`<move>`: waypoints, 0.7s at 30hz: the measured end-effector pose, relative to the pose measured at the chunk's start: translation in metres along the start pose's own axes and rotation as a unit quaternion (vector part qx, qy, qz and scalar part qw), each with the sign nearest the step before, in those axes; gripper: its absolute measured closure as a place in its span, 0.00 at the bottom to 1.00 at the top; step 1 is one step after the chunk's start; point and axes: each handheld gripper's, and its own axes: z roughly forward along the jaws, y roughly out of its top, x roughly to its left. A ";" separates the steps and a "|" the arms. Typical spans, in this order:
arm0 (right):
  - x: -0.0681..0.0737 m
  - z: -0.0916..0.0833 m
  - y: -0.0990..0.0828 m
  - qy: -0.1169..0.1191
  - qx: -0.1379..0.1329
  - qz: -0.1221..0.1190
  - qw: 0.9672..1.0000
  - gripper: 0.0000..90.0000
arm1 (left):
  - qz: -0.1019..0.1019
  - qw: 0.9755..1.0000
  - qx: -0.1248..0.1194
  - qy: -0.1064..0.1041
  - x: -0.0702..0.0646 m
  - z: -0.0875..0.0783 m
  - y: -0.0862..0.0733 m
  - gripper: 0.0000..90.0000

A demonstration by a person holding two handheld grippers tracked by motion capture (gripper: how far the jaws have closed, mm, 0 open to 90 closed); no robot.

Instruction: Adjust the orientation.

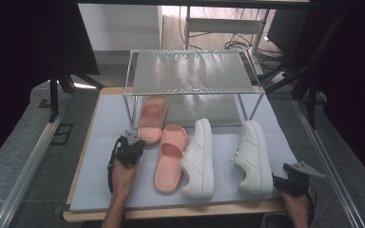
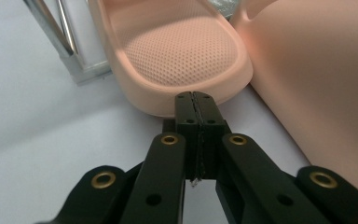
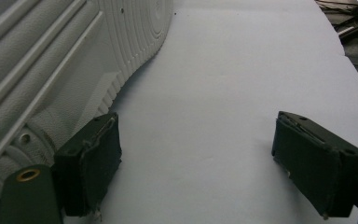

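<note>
The left gripper (image 1: pixel 129 145) sits near the left edge of the desk (image 1: pixel 104 123), its jaws pressed together with nothing between them, tips right at the rounded heel of the far pink slipper (image 1: pixel 151 118). That slipper lies half under the metal rack (image 1: pixel 190 72), beside the rack's front left leg (image 2: pixel 60 35), which stands just to the side of the heel. The second pink slipper (image 1: pixel 169 157) lies close on the other side, so the closed jaws point into a narrow pocket between leg and slipper.

Further right lie two white sneakers: the left sneaker (image 1: pixel 199 159) touching the near slipper, the right sneaker (image 1: pixel 253 156) apart from it, with a strip of bare mat between. The right gripper (image 1: pixel 292 183) rests at the near right corner, jaws spread wide and empty, one pad (image 3: pixel 91 163) just beside the right sneaker's ribbed sole.

Open room lies along the left edge and the near edge, and on the mat to the right of the sneakers.

The slippers are smooth moulded foam with a dimpled footbed; the sneakers are grained white leather with grooved rubber soles. The rack has shiny tube legs and a flat ridged shelf.
</note>
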 end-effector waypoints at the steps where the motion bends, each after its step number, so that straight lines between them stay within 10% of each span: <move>1: 0.000 0.000 0.000 0.000 0.000 0.000 1.000 0.18 | 0.002 1.000 0.000 -0.005 -0.002 0.000 0.000 1.00; 21: 0.000 0.000 0.000 0.000 0.000 -0.001 1.000 0.18 | 0.004 1.000 0.005 0.010 0.006 0.037 0.025 1.00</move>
